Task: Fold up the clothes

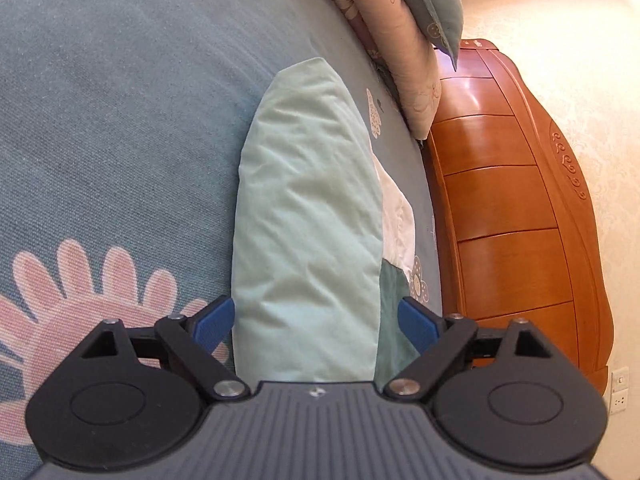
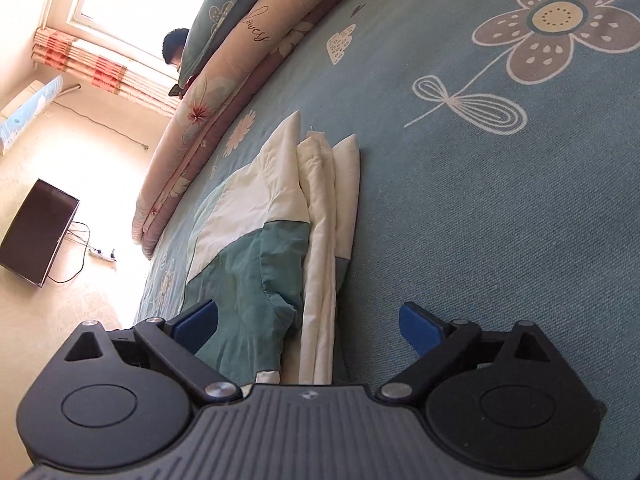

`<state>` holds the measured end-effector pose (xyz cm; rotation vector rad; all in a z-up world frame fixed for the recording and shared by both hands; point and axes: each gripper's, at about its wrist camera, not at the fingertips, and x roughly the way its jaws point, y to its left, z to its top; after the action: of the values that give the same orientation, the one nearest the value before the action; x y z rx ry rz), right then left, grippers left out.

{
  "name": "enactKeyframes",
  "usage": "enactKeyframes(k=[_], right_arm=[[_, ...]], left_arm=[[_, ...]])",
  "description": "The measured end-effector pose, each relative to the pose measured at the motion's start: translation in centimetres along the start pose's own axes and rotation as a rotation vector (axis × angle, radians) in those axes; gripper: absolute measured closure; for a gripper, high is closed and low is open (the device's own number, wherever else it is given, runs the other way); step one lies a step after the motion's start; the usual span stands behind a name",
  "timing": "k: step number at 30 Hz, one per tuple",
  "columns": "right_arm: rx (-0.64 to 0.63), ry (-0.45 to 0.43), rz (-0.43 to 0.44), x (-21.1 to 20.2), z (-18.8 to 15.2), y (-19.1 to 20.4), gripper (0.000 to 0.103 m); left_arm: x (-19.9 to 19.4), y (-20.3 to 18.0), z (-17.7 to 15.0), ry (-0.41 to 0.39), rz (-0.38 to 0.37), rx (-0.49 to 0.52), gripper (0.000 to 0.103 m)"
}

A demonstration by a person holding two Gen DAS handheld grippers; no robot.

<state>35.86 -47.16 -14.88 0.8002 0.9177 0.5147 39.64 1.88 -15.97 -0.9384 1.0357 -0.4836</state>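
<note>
A folded garment in mint green, white and teal lies flat on the blue bedspread. In the left wrist view its mint green panel (image 1: 308,220) runs lengthwise between the fingers of my left gripper (image 1: 316,320), which is open and just above its near end. In the right wrist view the garment (image 2: 272,240) shows its white and teal parts with stacked white folded edges. My right gripper (image 2: 308,324) is open over its near end, holding nothing.
The blue flowered bedspread (image 2: 500,200) spreads all around. A rolled pink quilt (image 2: 224,92) and a teal pillow (image 1: 432,4) lie along the bed's edge. A wooden headboard (image 1: 512,208) stands beside it. On the floor are a dark monitor (image 2: 40,232) and cables.
</note>
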Motion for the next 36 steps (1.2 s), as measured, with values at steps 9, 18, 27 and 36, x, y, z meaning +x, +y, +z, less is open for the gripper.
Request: enactKeyframes(k=[9,18,27,36], right_arm=[[-0.043,0.052,0.031,5.0,2.5,0.8,0.0],[-0.056,0.049,0.042,8.8,5.6,1.3,0.0],[-0.057,0.025,0.058,11.1,7.6,1.4,0.0],[-0.112,0.032,0.064,9.4,4.7,1.8,0.0]], left_arm=[[2.7,0.7,1.2,0.022,-0.011,0.004,0.015],[5.6,-0.8,3.2,0.041,-0.021,0.058,0.007],[7.0,-1.1,4.9,0.044,-0.05,0.056,0.006],[5.3,-0.9,2.5,0.039,-0.064,0.167,0.011]])
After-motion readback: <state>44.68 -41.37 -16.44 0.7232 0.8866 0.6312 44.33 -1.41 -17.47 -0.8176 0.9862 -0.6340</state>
